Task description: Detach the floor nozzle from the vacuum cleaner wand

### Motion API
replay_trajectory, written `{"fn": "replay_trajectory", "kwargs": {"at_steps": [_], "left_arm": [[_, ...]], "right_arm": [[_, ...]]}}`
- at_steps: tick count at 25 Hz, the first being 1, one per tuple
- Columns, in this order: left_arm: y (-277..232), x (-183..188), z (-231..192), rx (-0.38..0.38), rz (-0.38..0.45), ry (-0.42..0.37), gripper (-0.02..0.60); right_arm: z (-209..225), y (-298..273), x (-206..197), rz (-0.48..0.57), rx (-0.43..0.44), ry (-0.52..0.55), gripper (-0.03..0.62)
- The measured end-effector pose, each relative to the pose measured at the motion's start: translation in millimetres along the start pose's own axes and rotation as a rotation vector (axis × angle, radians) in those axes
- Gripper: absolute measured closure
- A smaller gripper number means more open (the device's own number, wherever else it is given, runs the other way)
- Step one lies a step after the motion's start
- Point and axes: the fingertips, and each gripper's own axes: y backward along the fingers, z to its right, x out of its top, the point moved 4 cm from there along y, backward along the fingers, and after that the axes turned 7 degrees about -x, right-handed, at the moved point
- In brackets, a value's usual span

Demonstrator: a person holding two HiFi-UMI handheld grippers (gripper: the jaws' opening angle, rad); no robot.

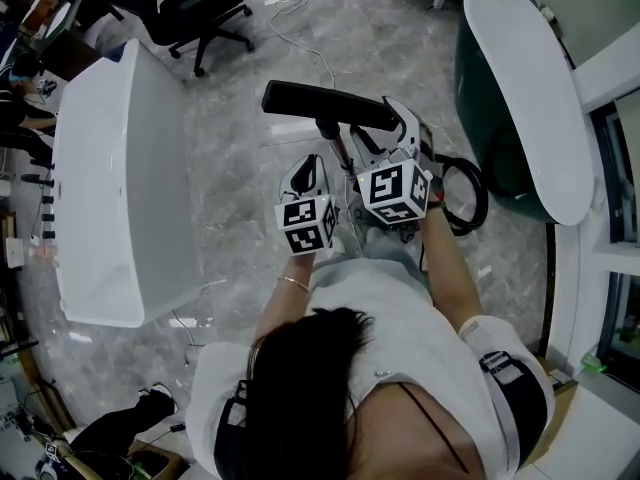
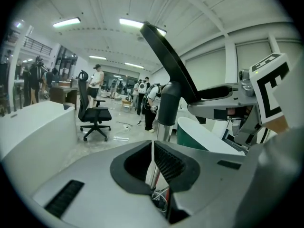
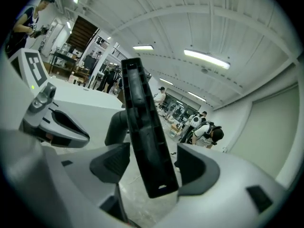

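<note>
The black floor nozzle [image 1: 330,106] is raised off the marble floor on the silver wand [image 2: 164,127], whose dark elbow [image 2: 168,101] joins it. My right gripper [image 1: 392,128] stands open around the nozzle's near end [image 3: 142,127]. Its pads [image 3: 111,163] are clear of the nozzle on both sides. My left gripper [image 1: 312,163] is lower and to the left, beside the wand. Its jaws [image 2: 152,148] are shut tip to tip, and the wand runs just behind and beneath them. I cannot tell whether they pinch it.
A long white counter [image 1: 110,188] stands at the left, with a black office chair [image 1: 200,8] beyond it. A white oval table on a green base [image 1: 530,88] stands at the right. A black hose loop [image 1: 470,193] lies by my right hand. Cables [image 1: 300,28] trail across the floor.
</note>
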Motion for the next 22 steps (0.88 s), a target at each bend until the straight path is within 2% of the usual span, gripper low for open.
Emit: {"fn": "replay_trajectory", "kwargs": {"at_steps": [3,14,22], "left_arm": [[-4,1,2,0.006,0.001,0.001,0.577],[-17,2,-1,0.023,-0.003,0.006,0.577],[-22,-2,-4,0.029,-0.012,0.012,0.577]], "right_arm": [[0,-7,1,0.004,0.01,0.065,0.292],[-9,-31,12,0.022,0.105,0.158,0.292],[-14,-46,9,0.004,0.133,0.199,0.293]]}}
